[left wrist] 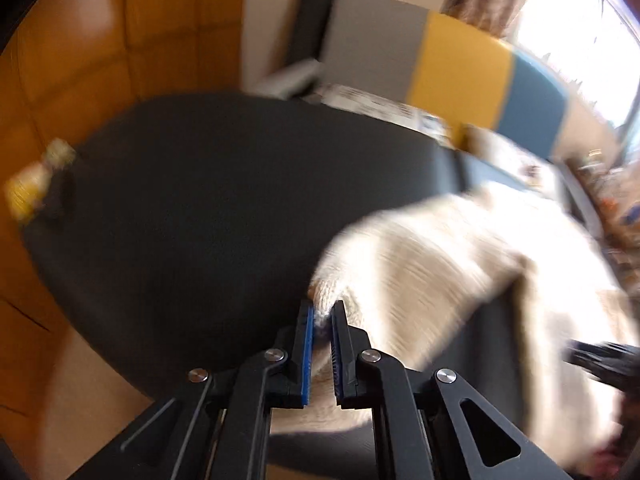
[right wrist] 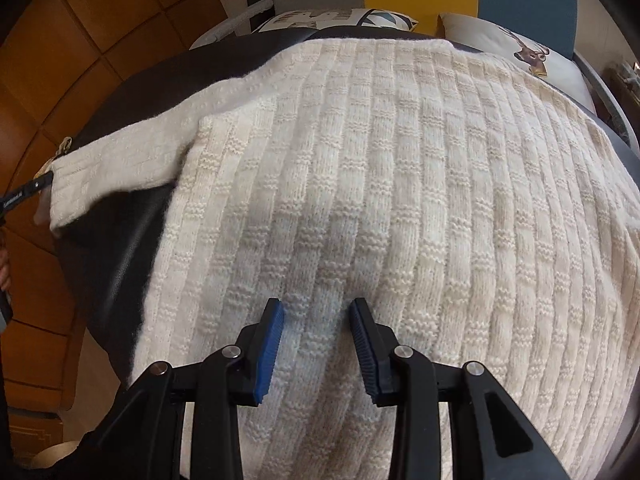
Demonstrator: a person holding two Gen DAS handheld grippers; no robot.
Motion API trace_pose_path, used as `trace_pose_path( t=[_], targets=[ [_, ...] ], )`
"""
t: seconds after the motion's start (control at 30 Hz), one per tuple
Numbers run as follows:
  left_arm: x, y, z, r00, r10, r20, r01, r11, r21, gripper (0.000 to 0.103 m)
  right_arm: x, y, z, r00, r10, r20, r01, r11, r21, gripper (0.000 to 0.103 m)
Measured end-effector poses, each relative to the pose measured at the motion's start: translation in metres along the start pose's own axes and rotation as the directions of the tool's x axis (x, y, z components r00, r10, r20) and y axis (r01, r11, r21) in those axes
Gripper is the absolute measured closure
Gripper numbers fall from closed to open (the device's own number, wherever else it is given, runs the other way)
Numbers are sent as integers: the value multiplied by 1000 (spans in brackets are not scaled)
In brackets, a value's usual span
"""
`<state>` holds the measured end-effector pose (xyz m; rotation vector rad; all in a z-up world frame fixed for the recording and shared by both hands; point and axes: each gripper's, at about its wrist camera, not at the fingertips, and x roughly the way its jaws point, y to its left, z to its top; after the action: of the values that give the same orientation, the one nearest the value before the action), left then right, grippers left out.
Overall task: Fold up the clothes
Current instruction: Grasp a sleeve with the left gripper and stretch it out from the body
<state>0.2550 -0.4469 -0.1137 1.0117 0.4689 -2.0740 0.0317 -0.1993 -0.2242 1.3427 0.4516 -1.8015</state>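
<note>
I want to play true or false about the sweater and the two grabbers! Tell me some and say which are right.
1. The left gripper is pinching the sweater's sleeve. True.
2. The right gripper is shut on the sweater. False: its jaws are open, over the knit.
3. The sweater is bright red. False: it is cream white.
4. The sweater lies on a dark table. True.
5. A pillow with an animal picture sits past the sweater. True.
6. The floor is green carpet. False: it is orange-brown tile.
</note>
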Motion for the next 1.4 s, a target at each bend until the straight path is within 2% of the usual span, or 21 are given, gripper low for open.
trace_pose_path(
  t=[0.03, 0.13, 0.23, 0.37, 0.47, 0.53, 0.6, 0.63, 0.7, 0.83, 0.9, 0.97, 1.07, 1.33, 1.4],
  targets=[
    [8, 5, 12, 998, 59, 8, -59, 998, 21, 95, 1, 2, 2, 1000, -9, -4, 9, 1000, -3, 67],
    [42, 15, 39, 985, 172, -12, -171, 982, 82, 95, 4, 5, 4, 1000, -27, -14, 27, 1000, -10, 66],
    [82, 17, 42, 963, 242, -115, -216, 956, 200, 95, 6, 3, 7, 999, -15, -29, 15, 1000, -9, 66],
    [99, 5, 43, 958, 229, -173, -189, 957, 222, 92, -1, -6, 19, 998, 54, -34, -55, 998, -9, 67],
    [84, 13, 50, 969, 177, -174, -155, 979, 131, 89, -20, -8, 42, 993, 117, 30, -116, 993, -30, 67],
    [73, 21, 54, 973, 153, -174, -143, 987, 69, 87, -30, -7, 70, 987, 130, 97, -126, 991, -49, 67],
    [62, 26, 56, 985, 92, -149, -95, 995, -13, 86, -30, -3, 103, 980, 143, 139, -135, 989, -66, 67],
    [59, 24, 56, 987, 74, -144, -78, 997, -23, 85, -24, 4, 120, 979, 140, 151, -131, 989, -73, 67],
    [58, 12, 52, 985, 127, -120, -125, 992, 23, 85, -5, 13, 150, 980, 132, 149, -119, 989, -92, 67],
    [90, 16, 52, 966, 151, -209, -158, 987, -19, 85, 45, 26, 191, 995, 50, 91, -40, 994, -104, 67],
    [99, 19, 51, 968, 120, -220, -132, 990, -42, 85, 70, 23, 204, 998, -34, 53, 39, 994, -106, 67],
    [108, 12, 49, 963, 145, -228, -148, 989, 5, 85, 91, 22, 211, 997, -78, 12, 79, 991, -105, 67],
    [120, 0, 50, 958, 182, -224, -173, 983, 56, 85, 97, 24, 220, 993, -115, 40, 118, 989, -90, 67],
    [150, -23, 84, 958, 217, -188, -204, 975, 86, 85, 104, 7, 246, 991, -115, 61, 113, 993, 35, 67],
    [142, -15, 86, 962, 189, -196, -181, 982, 58, 85, 99, 3, 250, 995, -88, 50, 85, 995, 46, 67]
  ],
)
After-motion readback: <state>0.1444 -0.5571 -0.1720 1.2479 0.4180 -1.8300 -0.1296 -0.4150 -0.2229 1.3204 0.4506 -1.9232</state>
